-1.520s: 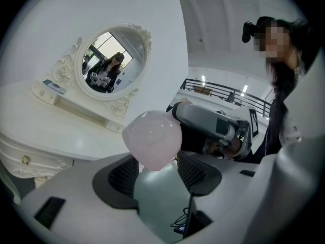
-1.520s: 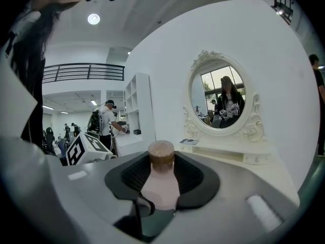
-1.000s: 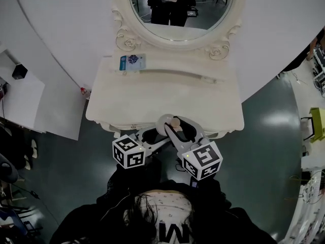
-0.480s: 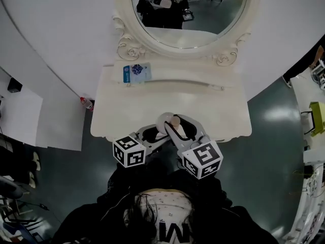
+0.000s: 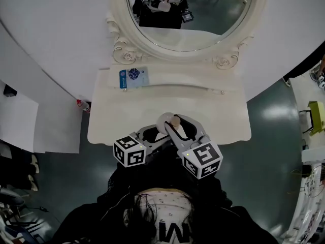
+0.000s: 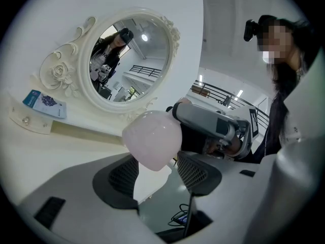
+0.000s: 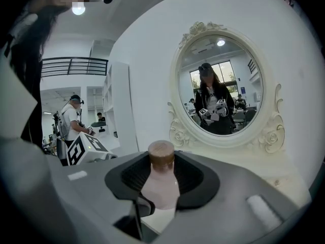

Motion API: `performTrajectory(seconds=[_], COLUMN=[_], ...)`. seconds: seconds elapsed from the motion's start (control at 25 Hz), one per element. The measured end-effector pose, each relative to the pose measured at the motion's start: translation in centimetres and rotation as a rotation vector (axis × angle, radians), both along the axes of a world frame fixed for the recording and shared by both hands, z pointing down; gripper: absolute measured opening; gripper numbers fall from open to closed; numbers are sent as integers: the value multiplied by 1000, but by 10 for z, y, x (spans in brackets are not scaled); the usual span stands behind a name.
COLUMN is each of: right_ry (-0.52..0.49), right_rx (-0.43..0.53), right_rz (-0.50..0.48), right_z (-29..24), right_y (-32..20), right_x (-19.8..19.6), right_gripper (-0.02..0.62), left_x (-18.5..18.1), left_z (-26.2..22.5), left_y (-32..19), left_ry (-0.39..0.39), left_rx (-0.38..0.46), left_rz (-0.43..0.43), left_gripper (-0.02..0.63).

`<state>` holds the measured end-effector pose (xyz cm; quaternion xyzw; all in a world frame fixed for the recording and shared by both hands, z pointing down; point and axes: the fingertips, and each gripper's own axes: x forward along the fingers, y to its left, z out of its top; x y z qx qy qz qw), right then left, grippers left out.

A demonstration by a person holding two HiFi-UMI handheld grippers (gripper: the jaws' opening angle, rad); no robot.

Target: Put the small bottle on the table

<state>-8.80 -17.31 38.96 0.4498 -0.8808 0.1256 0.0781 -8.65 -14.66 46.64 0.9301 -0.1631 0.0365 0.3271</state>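
Over the last second the person has stepped in on the cream dressing table point(image 5: 218, 113). In the head view its scalloped front edge has slid down toward the two marker cubes point(image 5: 129, 152), so both grippers now reach further over the table top than before, while their pose toward each other is unchanged. The right gripper point(image 7: 162, 179) is clamped on the small bottle point(image 7: 160, 187), its dark pads pressing either side of the pale pink body, with the brown cap point(image 7: 161, 154) standing clear above them. The bottle is thus in the air, over the front part of the table top and not resting on it. The left gripper point(image 6: 157, 169) points in from the other side with its jaws apart and nothing pinched; the bottle's rounded pink base sits just past their tips. Little writing can be read. The bottle's body is plain pink, and the blue-and-white card point(image 5: 133, 78) lying on the low shelf point(image 5: 193, 80) at the back of the table carries print too small to make out. The cubes bear only black-and-white square markers. White lettering point(image 5: 172, 233) on the person's clothing is cut off by the lower edge of the head view. The oval mirror point(image 5: 203, 19) in its carved frame reflects the person and both grippers.
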Motion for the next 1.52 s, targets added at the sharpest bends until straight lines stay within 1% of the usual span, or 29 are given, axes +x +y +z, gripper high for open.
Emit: performTrajectory(seconds=[0.2,0.32,0.44,0.6,0.96,1.08,1.24,1.4,1.52], right_ry=[9,5,8,-11,-78,-121,-191,-225,-238], right_rx=[2,-7,-11,-35,-95,-120,-158,-172,-177], right_rz=[-23,-33,-45,-43,-23,-2,26,44,54], right_z=[4,8,11,16,33,39,45,48,51], right_y=[-28,-48,-70,-96,-131,-139,-149,-158,-163], right_x=[17,33,48,74,117,129,150,166,176], right_gripper=[150,150,152,150,151,151,150,150,150], left_x=[18,35,49,75,112,120,135,149,151], left_z=[4,8,10,14,30,34,40,43,48], left_y=[-28,-47,-70,-93,-123,-130,-136,-141,-145], left_ry=[4,6,-1,0,-39,-70,-125,-126,-138], left_rx=[-7,-22,-21,-43,-88,-81,-50,-55,-68], left_rz=[-17,-28,-34,-39,-30,-15,3,7,-2], left_gripper=[219,219,221,219,219,219,219,219,219])
